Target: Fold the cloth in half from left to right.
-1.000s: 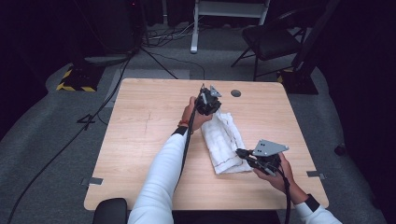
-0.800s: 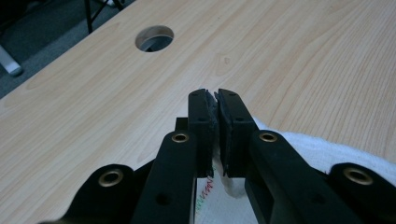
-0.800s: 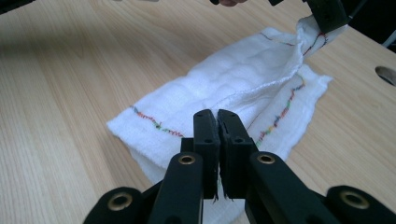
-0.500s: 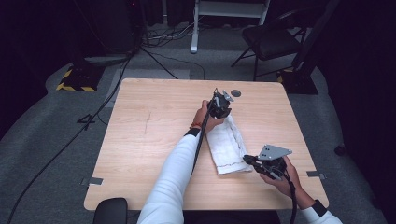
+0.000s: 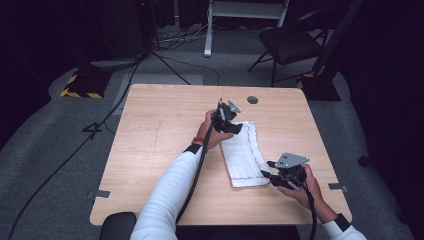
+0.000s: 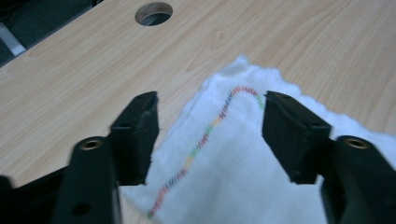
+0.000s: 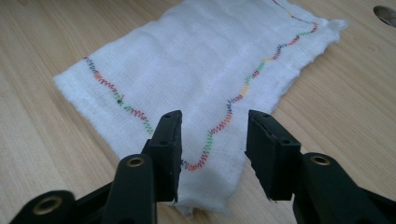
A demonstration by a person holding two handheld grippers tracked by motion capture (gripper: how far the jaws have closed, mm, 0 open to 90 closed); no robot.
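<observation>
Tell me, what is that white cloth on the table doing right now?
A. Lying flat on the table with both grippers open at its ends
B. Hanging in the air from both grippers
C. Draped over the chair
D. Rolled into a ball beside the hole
A: the white cloth lies flat on the table, the left gripper and right gripper open over opposite ends.

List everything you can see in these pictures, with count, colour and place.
white cloth with multicoloured zigzag stitching: one, white, flat on the table right of centre
light wooden table: one, pale wood, middle of the floor
round cable hole: one, dark, far edge of the table
black folding chair: one, black, behind the table
yellow-and-black striped block: one, on the floor far left
left gripper: one, black, open over the cloth's far end
right gripper: one, black, open at the cloth's near end
</observation>
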